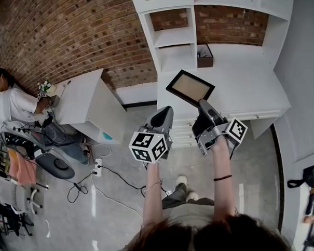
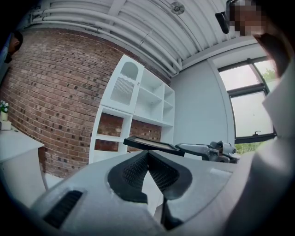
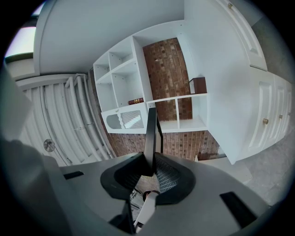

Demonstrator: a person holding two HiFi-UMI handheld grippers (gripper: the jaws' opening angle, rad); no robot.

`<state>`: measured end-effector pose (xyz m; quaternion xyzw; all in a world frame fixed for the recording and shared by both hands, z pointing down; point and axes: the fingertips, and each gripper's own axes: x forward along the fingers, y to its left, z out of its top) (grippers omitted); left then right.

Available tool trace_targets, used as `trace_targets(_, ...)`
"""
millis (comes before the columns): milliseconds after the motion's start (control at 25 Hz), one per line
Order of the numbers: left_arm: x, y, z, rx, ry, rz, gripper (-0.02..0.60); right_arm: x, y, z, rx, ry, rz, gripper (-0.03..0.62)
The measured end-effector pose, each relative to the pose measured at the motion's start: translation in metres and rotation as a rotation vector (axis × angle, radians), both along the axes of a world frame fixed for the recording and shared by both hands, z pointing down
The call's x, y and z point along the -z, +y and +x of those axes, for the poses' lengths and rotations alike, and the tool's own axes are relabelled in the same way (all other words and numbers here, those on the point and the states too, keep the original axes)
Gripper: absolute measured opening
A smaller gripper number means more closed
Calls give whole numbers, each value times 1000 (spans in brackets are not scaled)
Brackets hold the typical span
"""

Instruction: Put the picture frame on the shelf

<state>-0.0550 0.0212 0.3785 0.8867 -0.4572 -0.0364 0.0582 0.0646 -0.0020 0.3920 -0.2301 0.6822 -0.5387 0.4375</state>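
While it hangs in the air by one edge, picture frame [image 1: 190, 87]: dark-rimmed, face turned up, clear of every surface. The head view shows it against the left end of the shelf unit's worktop [image 1: 249, 89], not yet on any shelf.
Right gripper [image 3: 151, 162]: fingers [image 3: 169, 177] pinching the frame's near edge, with only a thin strip of rim between them.
Left gripper [image 2: 148, 153]: fingers pressed together on nothing, just beside the right one and giving the frame no support.
Shelf unit [image 1: 174, 37]: white open compartments against the brick wall; a small brown box [image 1: 204, 56] sits at the back edge of the worktop.
Slip risk: most of the frame lies ahead of the pinch, so a quick swing could make it pivot or slide out.
Knock risk: the far corner leads and could catch a divider or shelf lip, twisting the frame loose.
Standing risk: I cannot tell whether the back has a stand; set upright without a lean, the frame may topple on release.
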Motion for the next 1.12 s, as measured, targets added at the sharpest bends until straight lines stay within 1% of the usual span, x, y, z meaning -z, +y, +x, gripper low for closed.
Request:
trace_targets(120,-1,-16,0,-14,-6,3,11,-2,-15,-3,-7,-3,-5,75)
trace_targets(440,0,-54,-13,-25,0,8,11,-8,-52,-14,-17,-3,-22,74)
trace_targets(800,1,-87,-23,-42,15,7,11,-7,-78,-29,-21,-10,-27,74)
trace_targets(1120,6,-113,-23,-81,21,15,11,-6,-99,-27,-62,-11,-34,74)
